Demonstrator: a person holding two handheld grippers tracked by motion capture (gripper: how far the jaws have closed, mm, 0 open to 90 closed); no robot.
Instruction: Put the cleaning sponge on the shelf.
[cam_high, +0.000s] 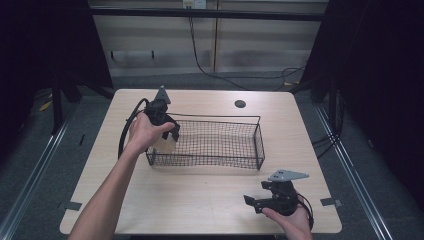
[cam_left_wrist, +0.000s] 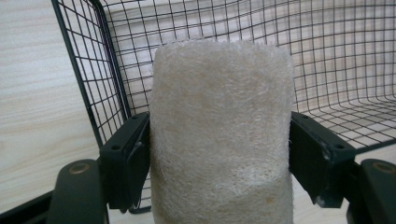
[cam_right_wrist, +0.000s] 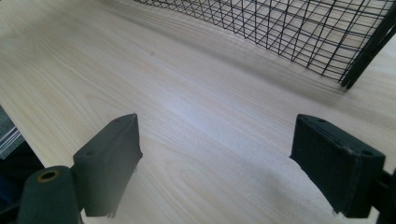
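Between my left gripper (cam_left_wrist: 219, 154) jaws: pale sponge (cam_left_wrist: 222, 135) pinched at both flanks, upright, wire basket (cam_left_wrist: 327, 56) just beyond, ready for drop-in. Right gripper (cam_right_wrist: 224, 154) jaws spread, nothing between, parked low over table (cam_right_wrist: 140, 70), out of way.

wire basket (cam_high: 220, 142) mid-table (cam_high: 200, 200); loofah (cam_left_wrist: 222, 135) over its left end.

The loofah roll (cam_left_wrist: 222, 135) runs off the bottom edge, its lower end unseen.
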